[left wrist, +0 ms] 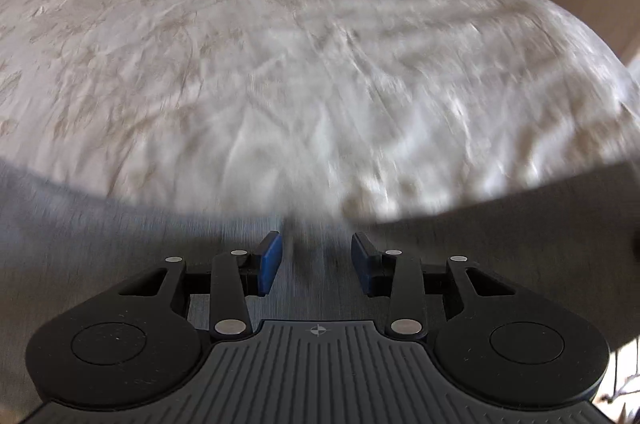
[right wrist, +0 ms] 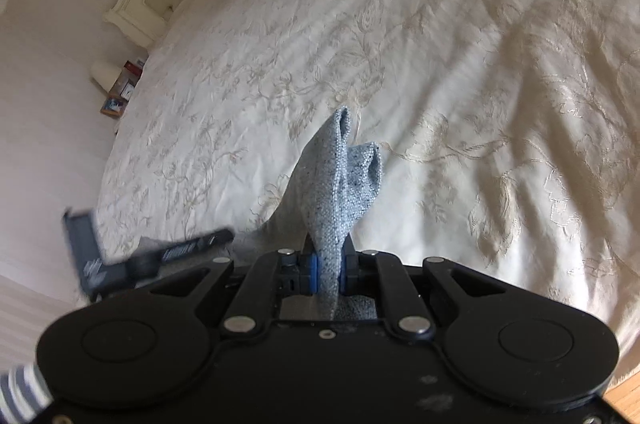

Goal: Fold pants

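The left gripper (left wrist: pixel 317 264) is pointing down over a stretch of grey cloth, the pants (left wrist: pixel 100 224), which are filling the near part of the view from left to right and showing blurred. Its two blue pads (left wrist: pixel 271 262) are standing apart with a gap between them, and the grey cloth is showing in that gap; whether the pads are pressing on a fold there is too blurred to tell. Beyond the far edge of the pants a bed (left wrist: pixel 280 44) with a wrinkled cream cover bearing a faint leafy pattern is spreading away. Small items are standing far off at both far corners, too small to make out
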A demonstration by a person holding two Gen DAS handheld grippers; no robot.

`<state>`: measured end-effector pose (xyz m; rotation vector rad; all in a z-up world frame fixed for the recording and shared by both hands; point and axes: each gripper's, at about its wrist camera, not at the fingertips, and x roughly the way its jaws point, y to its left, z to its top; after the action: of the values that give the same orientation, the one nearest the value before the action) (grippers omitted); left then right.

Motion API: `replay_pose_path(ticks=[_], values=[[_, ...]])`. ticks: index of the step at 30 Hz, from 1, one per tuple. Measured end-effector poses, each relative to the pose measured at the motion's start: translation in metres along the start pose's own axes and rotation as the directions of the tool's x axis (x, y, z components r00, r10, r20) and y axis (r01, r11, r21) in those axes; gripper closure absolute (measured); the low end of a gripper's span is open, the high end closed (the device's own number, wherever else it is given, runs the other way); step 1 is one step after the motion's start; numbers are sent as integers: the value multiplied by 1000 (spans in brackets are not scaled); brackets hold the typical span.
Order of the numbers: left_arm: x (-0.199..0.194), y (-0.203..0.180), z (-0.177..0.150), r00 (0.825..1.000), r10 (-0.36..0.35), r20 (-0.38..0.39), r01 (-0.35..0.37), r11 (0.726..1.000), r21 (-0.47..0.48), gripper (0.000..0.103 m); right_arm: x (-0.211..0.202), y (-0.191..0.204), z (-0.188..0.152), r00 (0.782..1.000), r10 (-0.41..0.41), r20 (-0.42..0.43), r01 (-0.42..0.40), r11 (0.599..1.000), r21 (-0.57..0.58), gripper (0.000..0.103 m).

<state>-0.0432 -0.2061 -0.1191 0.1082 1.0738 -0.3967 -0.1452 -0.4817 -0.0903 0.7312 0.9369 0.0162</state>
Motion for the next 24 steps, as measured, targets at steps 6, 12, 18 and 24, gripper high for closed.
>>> replay_pose_path(ticks=[6, 12, 18, 24], values=[[15, -4, -53, 985, -16, -170, 32, 995, 91, 66, -9, 13, -1, 1000, -23, 13, 23, 1000, 17, 92], [5, 21, -45, 980, -128, -155, 140, 988, 72, 66, -9, 54, -6, 998, -59, 33, 60, 998, -15, 92], [-35, 100, -28, 985, -159, -70, 163, 985, 50, 66, -3, 146, -20, 996, -41, 75, 47, 996, -71, 92], [-71, 199, -30, 992, -118, -43, 117, 993, -35, 65, 44, 271, -56, 994, 90, 58, -80, 985, -156, 92]])
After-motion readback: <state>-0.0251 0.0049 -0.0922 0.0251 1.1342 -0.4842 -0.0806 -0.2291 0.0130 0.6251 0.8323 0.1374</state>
